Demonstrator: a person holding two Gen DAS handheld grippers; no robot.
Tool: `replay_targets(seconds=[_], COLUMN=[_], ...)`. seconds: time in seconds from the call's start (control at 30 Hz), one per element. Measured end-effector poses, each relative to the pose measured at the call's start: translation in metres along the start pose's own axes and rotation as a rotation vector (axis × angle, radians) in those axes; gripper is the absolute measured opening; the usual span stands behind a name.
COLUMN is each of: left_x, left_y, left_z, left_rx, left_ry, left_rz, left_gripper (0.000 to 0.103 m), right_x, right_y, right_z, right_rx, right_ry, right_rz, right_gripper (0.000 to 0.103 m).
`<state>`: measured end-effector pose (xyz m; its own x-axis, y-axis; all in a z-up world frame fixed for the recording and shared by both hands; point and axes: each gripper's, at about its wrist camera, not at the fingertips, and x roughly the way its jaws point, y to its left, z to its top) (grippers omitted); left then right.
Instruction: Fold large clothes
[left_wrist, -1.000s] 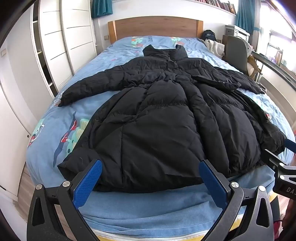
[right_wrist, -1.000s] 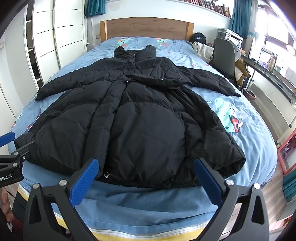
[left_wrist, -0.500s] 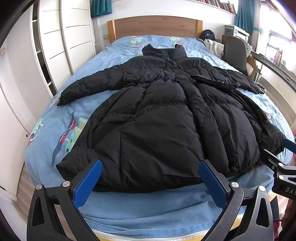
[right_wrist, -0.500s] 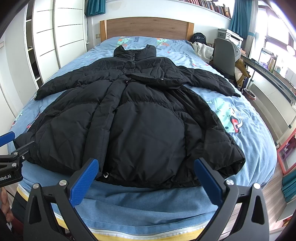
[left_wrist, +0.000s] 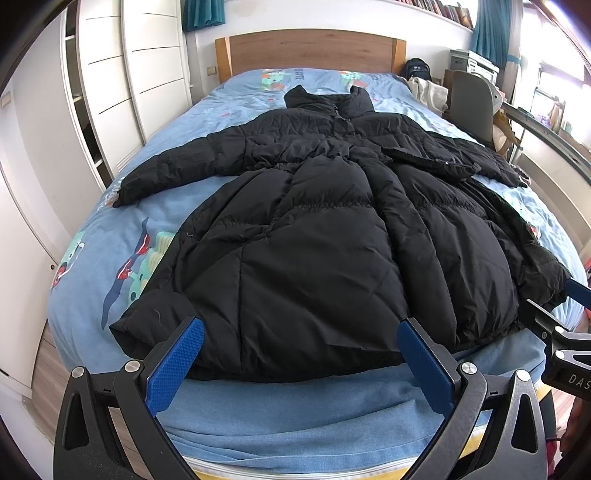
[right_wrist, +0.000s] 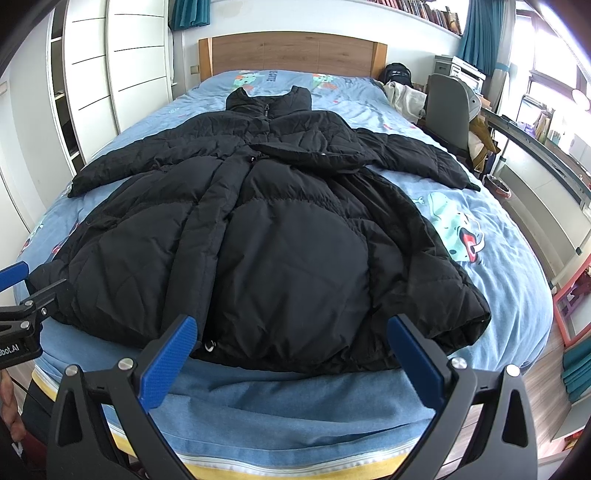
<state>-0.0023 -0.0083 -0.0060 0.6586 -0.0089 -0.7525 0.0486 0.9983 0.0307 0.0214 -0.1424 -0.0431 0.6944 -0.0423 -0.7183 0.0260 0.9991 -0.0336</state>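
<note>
A long black puffer coat (left_wrist: 317, 236) lies spread flat on the blue bed (left_wrist: 110, 251), collar toward the headboard, both sleeves out sideways, hem at the near edge. It also shows in the right wrist view (right_wrist: 280, 236). My left gripper (left_wrist: 299, 347) is open and empty, hovering just before the hem's left half. My right gripper (right_wrist: 291, 339) is open and empty before the hem's right half. The right gripper's side shows in the left wrist view (left_wrist: 565, 332), and the left gripper's side shows in the right wrist view (right_wrist: 22, 310).
White wardrobes (left_wrist: 110, 92) stand along the left of the bed. A wooden headboard (left_wrist: 314, 51) is at the far end. A grey chair (right_wrist: 447, 107) with clothes and a long desk (right_wrist: 535, 155) run along the right side.
Both views have shifted only slightly; the coat sits a touch higher in the left wrist view. Both grippers remain open and the coat has not moved.
</note>
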Motion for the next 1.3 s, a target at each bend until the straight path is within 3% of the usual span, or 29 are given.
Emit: replay_targets(seconds=[0.97, 1.3], left_x=[0.0, 0.003], left_y=[0.003, 0.001], left_z=[0.003, 0.021], left_rx=[0.012, 0.029], left_ry=[0.005, 0.026], left_rz=[-0.007, 0.009], left_gripper=[0.103, 0.103], right_x=[0.005, 0.006], right_y=[-0.002, -0.007], right_z=[-0.003, -0.001], right_rx=[-0.001, 0.002], right_ry=[0.003, 0.003], right_rz=[-0.004, -0.01], right_gripper=[0.103, 0.103])
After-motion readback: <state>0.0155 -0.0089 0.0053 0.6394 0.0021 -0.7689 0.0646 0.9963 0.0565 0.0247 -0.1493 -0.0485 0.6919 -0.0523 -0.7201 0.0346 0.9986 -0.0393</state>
